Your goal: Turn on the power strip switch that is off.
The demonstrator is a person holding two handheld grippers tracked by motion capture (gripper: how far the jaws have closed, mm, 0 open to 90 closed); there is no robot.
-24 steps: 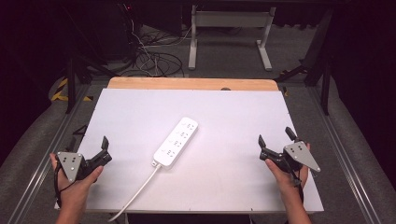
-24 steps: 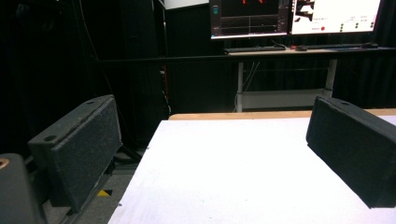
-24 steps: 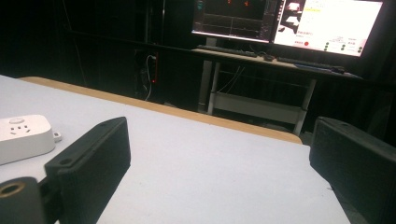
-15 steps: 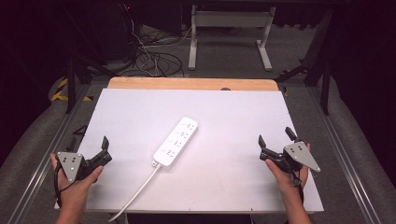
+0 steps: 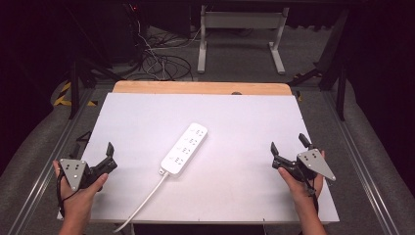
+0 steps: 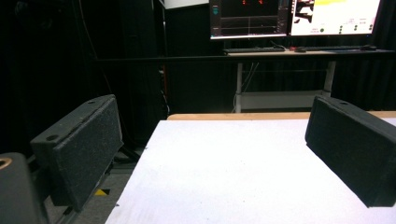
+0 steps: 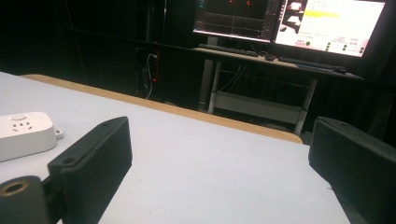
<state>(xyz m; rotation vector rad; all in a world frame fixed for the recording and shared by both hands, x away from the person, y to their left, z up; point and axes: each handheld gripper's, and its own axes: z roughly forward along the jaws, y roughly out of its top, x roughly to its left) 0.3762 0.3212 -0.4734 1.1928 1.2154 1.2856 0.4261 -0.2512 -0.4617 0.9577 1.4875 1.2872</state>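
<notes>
Lying mid-table, the power strip (image 5: 185, 149) sits well apart between left claw (image 5: 108, 155) and right claw (image 5: 288, 148) (both wide, empty).

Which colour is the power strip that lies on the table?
The power strip is white, like its cable; this shows best in the high view.

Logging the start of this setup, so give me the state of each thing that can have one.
Power strip: lying flat on the white table, sockets up, nothing plugged in.
Power strip cord: trailing off the near table edge.
Left gripper: open, empty, near the table's left edge.
Right gripper: open, empty, near the right edge.
Monitors: switched on.
</notes>
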